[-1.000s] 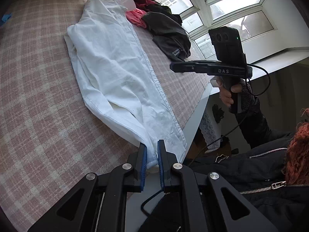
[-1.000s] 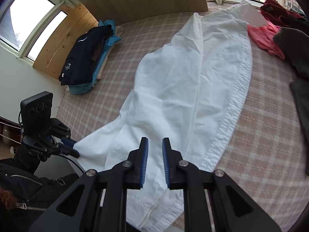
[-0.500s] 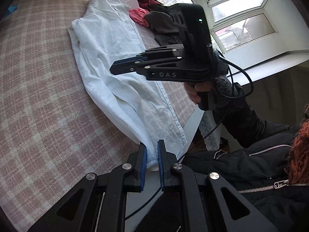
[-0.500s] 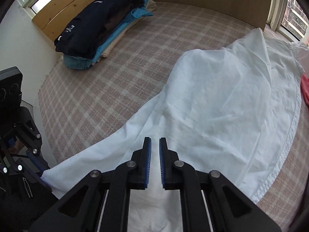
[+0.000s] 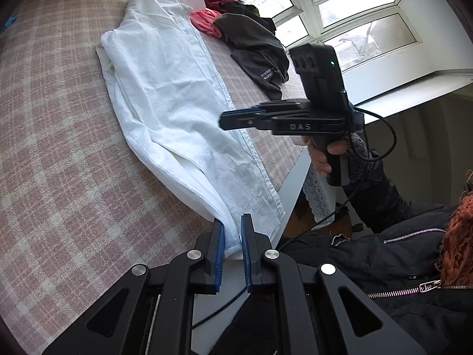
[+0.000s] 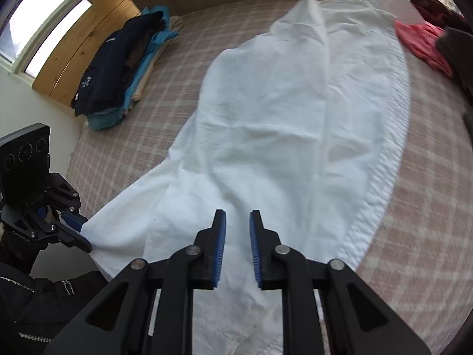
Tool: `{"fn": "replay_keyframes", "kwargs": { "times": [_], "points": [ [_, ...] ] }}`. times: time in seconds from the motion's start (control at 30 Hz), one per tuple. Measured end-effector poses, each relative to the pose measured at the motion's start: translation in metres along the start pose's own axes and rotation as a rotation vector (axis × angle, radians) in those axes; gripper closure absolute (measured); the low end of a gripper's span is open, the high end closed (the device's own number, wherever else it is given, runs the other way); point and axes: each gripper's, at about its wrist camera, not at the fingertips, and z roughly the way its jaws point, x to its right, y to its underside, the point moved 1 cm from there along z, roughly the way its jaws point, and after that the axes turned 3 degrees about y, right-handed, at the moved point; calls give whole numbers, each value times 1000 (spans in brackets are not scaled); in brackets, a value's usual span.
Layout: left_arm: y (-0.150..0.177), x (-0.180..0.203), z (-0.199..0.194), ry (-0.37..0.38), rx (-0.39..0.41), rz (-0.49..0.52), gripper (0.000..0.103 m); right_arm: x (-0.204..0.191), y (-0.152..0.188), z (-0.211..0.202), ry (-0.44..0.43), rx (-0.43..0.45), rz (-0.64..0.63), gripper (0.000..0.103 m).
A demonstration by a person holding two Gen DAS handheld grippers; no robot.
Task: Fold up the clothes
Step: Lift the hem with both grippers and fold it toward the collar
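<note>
Your left gripper point(image 5: 233, 236) is clamped on the near corner of the white shirt point(image 5: 177, 112), which lies lengthwise on the plaid bed point(image 5: 59, 148). Your right gripper point(image 6: 237, 230) hovers over the hem, fingers opening, nothing between them. Grab too deep and you may pinch both layers, dragging the shirt askew.

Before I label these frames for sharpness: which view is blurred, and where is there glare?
Right wrist view: motion blur smears the checked bedcover and the white shirt at its right edge. Left wrist view: sharp, but the windows are blown out.
</note>
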Motion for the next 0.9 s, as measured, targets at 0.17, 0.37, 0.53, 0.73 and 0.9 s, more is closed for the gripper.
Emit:
{"fn": "replay_keyframes", "kwargs": {
  "times": [0.17,0.37,0.53,0.73,0.9],
  "points": [
    [-5,-1,7,21,-52,25,93,44,91,-21,31,20,285,64],
    [-7,-2,14,21,-118,56,93,18,126,-1,-30,15,355,64],
    [-5,4,15,-1,-148,89,94,-15,127,8,79,-12,248,64],
    [-3,9,15,-47,-149,128,94,-27,110,19,14,-82,206,96],
    [-6,16,4,-66,-128,153,94,-18,79,-19,-181,11,260,97]
  ]
}}
